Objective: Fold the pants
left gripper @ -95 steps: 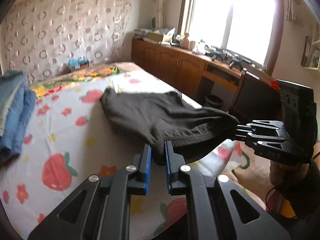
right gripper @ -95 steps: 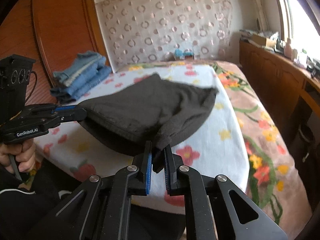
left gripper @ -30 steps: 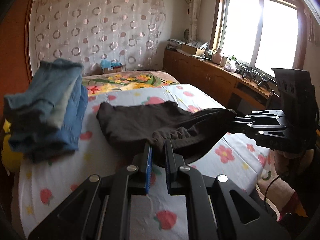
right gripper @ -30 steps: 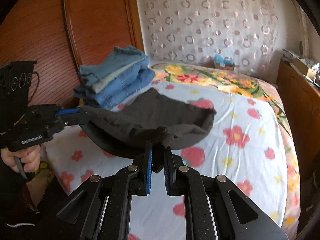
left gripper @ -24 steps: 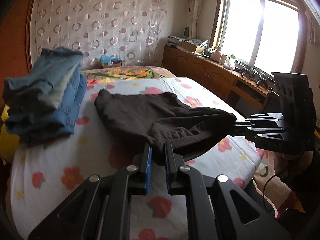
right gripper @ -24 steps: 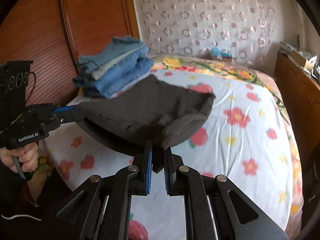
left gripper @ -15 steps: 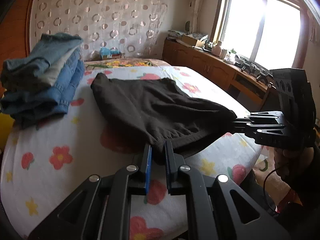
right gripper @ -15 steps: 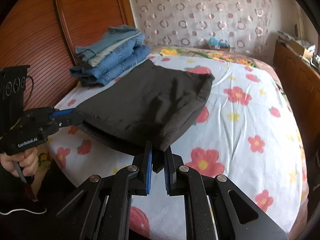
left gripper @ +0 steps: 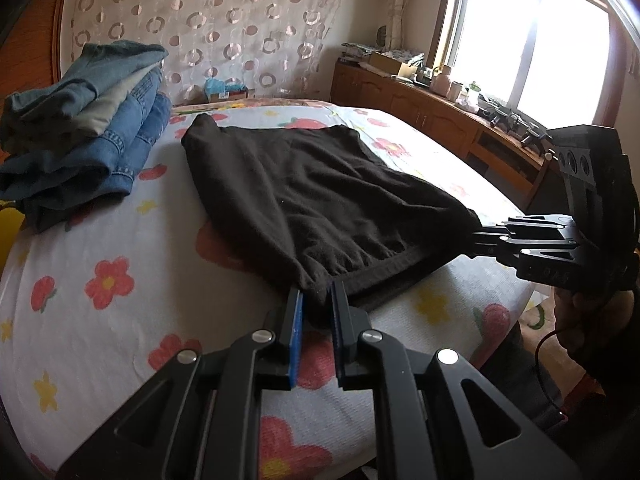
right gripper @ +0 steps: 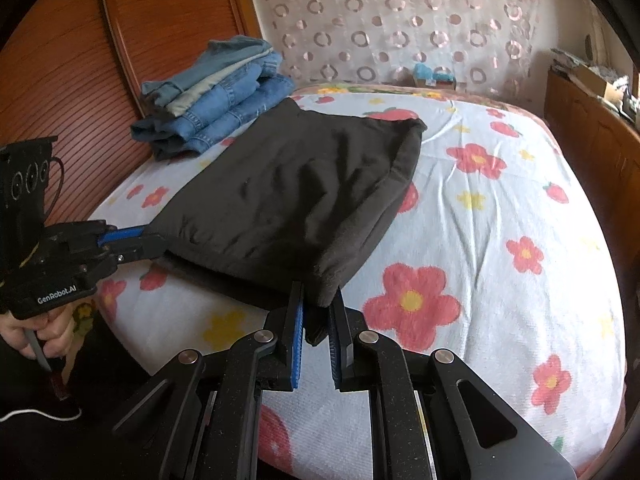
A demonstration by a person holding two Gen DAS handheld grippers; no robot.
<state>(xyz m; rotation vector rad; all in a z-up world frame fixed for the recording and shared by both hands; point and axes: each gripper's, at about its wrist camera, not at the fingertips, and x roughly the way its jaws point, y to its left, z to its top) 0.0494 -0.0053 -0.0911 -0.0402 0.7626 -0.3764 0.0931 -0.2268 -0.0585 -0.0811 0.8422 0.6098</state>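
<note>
The dark brown pants (left gripper: 304,188) lie folded on the flowered bed sheet (left gripper: 120,248), stretched flat between both grippers. My left gripper (left gripper: 316,300) is shut on the near left corner of the pants. It shows in the right wrist view (right gripper: 136,240) at the left. My right gripper (right gripper: 318,308) is shut on the near right corner of the pants (right gripper: 296,188). It shows in the left wrist view (left gripper: 480,236) at the right. The far fold rests on the bed.
A stack of folded blue jeans (left gripper: 80,120) sits at the far left of the bed, also in the right wrist view (right gripper: 212,96), beside a wooden headboard (right gripper: 80,60). A wooden cabinet (left gripper: 432,124) under the window runs along the right. The bed's near edge (right gripper: 192,340) lies just under the grippers.
Both grippers have lowered the pants from hanging in the air down onto the bed near the jeans. The cloth now lies flatter on the sheet.
</note>
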